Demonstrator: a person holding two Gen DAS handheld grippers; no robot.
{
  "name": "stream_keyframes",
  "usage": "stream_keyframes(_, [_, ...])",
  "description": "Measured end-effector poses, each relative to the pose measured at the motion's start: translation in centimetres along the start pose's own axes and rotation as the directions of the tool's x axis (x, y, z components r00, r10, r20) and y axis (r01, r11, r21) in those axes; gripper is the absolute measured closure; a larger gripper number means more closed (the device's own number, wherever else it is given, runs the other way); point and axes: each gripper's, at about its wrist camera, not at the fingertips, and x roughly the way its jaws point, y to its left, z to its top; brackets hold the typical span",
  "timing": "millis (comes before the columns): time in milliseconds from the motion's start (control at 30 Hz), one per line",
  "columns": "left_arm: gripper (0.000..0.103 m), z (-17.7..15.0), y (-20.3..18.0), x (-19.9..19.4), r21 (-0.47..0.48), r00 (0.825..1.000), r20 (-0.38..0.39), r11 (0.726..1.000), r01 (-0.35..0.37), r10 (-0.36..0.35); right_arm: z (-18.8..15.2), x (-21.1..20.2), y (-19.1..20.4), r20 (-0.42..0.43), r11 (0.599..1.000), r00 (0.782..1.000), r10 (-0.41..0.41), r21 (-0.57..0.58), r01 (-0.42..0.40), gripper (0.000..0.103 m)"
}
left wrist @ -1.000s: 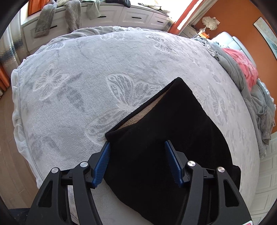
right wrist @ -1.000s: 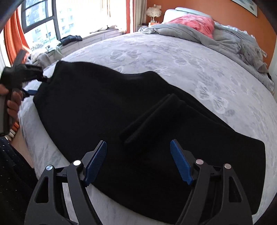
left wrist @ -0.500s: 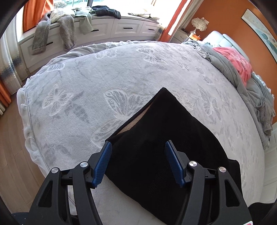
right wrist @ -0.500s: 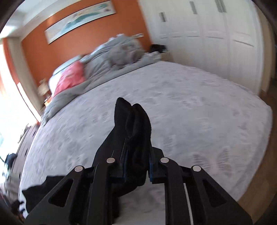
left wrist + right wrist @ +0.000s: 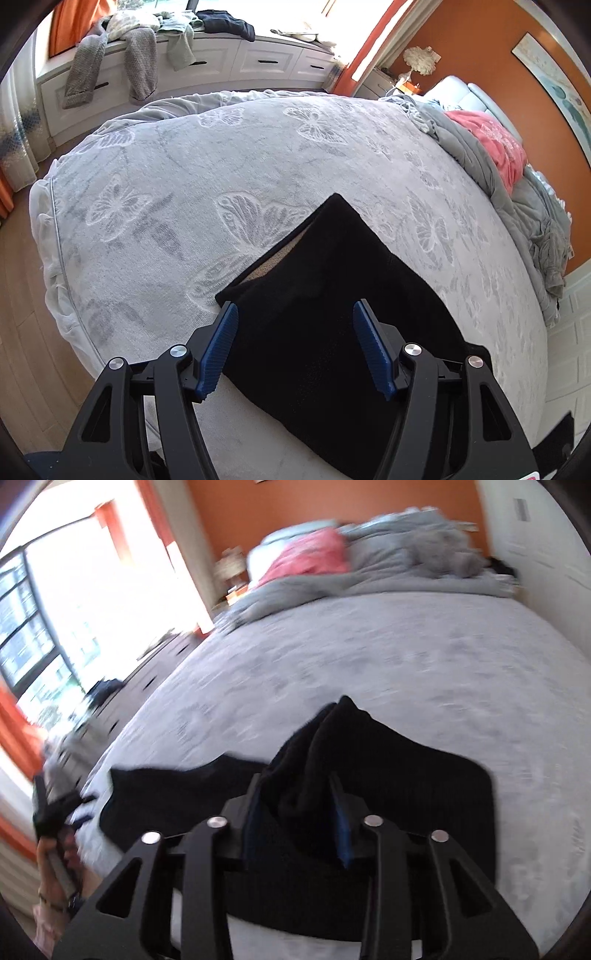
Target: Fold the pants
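Black pants (image 5: 332, 314) lie on a grey butterfly-patterned bedspread (image 5: 184, 184), the waist opening with tan lining facing up-left. My left gripper (image 5: 293, 347) is open, its blue pads hovering over the waist end without gripping. In the blurred right wrist view, my right gripper (image 5: 295, 808) is shut on a bunched fold of the pants (image 5: 321, 746), lifted above the rest of the pants (image 5: 424, 794) lying flat on the bed (image 5: 369, 657). The left gripper (image 5: 55, 808) shows at far left, held in a hand.
A rumpled grey duvet (image 5: 517, 206) and pink cloth (image 5: 495, 147) lie at the head of the bed. Drawers under the window (image 5: 258, 62) carry draped clothes. The bed edge (image 5: 55, 258) drops to wooden floor at left. White wardrobes (image 5: 535, 535) stand right.
My right gripper closed on the pants' leg end, lifted it, and swung it toward the waist. My left gripper stayed open and rose slightly above the waist.
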Motion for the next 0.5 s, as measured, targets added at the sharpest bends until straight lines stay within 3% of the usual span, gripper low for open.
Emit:
stream_keyframes(67, [0.033, 0.6, 1.0, -0.3, -0.041, 0.999, -0.012, 0.999, 0.031, -0.031, -2.4, 4.6, 5.6, -0.08, 0.99, 0.997, 0.005, -0.138, -0.016, 0.058])
stream_keyframes(167, [0.028, 1.3, 2.5, -0.4, -0.071, 0.998, -0.029, 0.996, 0.05, -0.052, -3.0, 5.4, 7.5, -0.046, 0.986, 0.999, 0.018, -0.165, -0.025, 0.055])
stream_keyframes(233, [0.026, 1.3, 3.6, -0.2, -0.08, 0.999, -0.04, 0.996, 0.031, -0.035, -2.5, 4.8, 6.4, -0.026, 0.994, 0.999, 0.02, -0.111, -0.022, 0.033])
stream_keyframes(367, [0.025, 1.0, 5.1, 1.5, -0.156, 0.989, -0.113, 0.985, 0.08, -0.098, -2.2, 3.4, 2.4, 0.008, 0.996, 0.999, -0.049, -0.079, 0.05, 0.032])
stream_keyframes(500, [0.026, 0.2, 3.9, 4.7, -0.178, 0.965, -0.215, 0.977, 0.115, -0.153, -3.2, 4.2, -0.7, -0.013, 0.997, 0.997, -0.08, -0.019, 0.079, 0.031])
